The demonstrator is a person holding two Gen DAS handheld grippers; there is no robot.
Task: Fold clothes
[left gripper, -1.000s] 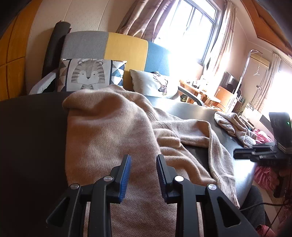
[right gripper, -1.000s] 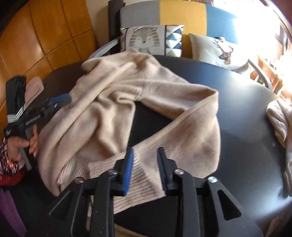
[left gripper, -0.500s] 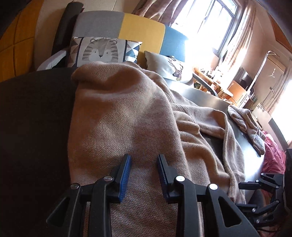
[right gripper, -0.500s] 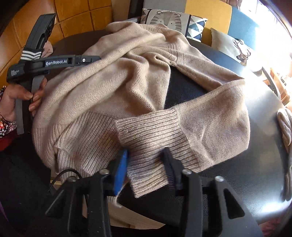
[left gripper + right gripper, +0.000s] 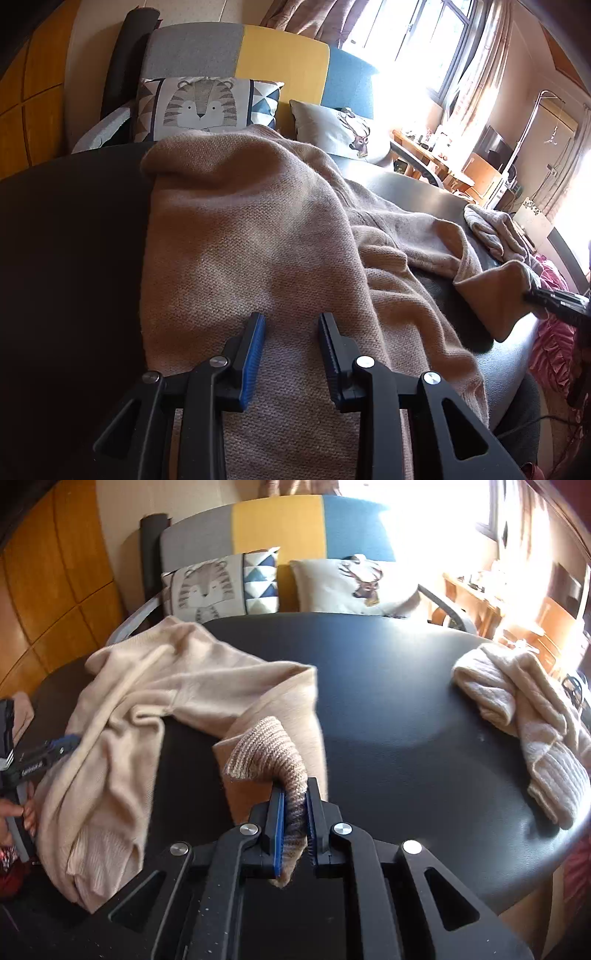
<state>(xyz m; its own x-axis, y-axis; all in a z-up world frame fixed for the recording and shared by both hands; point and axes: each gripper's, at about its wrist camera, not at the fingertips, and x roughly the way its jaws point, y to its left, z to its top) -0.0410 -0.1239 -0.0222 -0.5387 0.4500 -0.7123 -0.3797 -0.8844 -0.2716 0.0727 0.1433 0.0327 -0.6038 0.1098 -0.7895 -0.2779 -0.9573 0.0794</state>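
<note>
A beige knit sweater (image 5: 240, 240) lies crumpled on the dark round table (image 5: 388, 686). My left gripper (image 5: 291, 321) stands open just over the sweater's lower part, with nothing pinched between its blue pads. In the right wrist view the left gripper (image 5: 48, 753) sits at the sweater's (image 5: 147, 686) left edge, held by a hand (image 5: 14, 812). My right gripper (image 5: 295, 794) is shut on the ribbed sleeve cuff (image 5: 266, 749), which bunches up above the pads. The sleeve trails from it back to the body. In the left wrist view the right gripper (image 5: 554, 299) holds that sleeve at the far right.
A second pale knit garment (image 5: 524, 716) lies bunched near the table's right edge. Behind the table stands a grey, yellow and blue sofa (image 5: 280, 59) with a tiger cushion (image 5: 203, 107) and a deer cushion (image 5: 358, 583). Pink fabric (image 5: 554, 350) shows below the table's right rim.
My right gripper closed on the sleeve cuff and drew it to the right, off the sweater's body. The left gripper stayed open over the sweater, barely moving.
</note>
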